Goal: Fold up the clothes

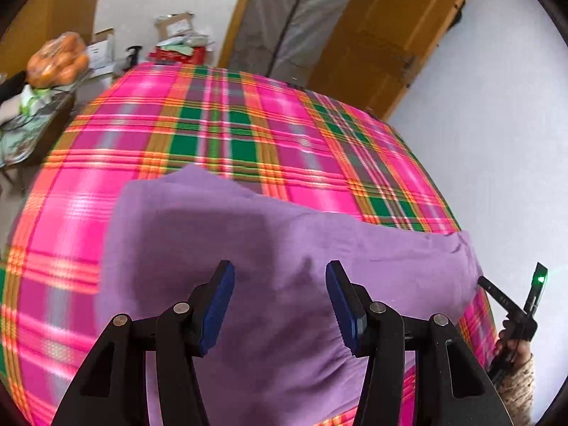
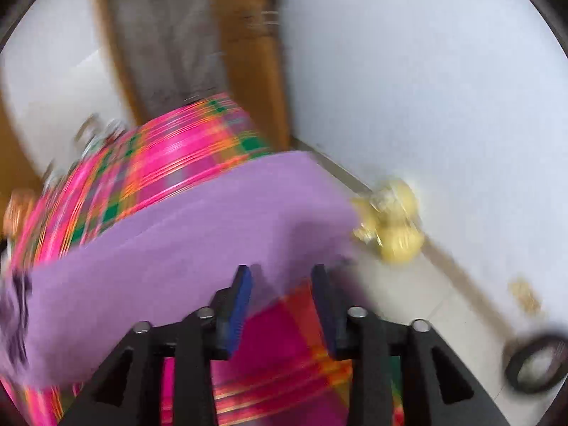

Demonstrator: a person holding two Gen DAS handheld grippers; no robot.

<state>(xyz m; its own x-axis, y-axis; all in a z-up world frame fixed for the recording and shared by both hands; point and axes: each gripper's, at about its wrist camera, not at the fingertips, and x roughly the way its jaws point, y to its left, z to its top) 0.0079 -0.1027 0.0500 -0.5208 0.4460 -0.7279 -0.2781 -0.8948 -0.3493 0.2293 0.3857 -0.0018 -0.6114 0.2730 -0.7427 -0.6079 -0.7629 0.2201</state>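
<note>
Purple garment (image 1: 269,248) lies flat on the plaid bed (image 1: 220,124), long axis running toward the bed's right edge. Left gripper (image 1: 280,301) hovers over its middle, jaws wide, empty. Right gripper (image 2: 282,305) sits at the garment's right-edge corner, jaws parted, gripping nothing; it's nearer that corner.

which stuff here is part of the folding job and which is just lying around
Part of the job:
purple garment
plaid blanket it lies on
left gripper
right gripper

Just lying about:
bag of oranges
cardboard boxes
roll of tape
yellow objects on the floor
</note>
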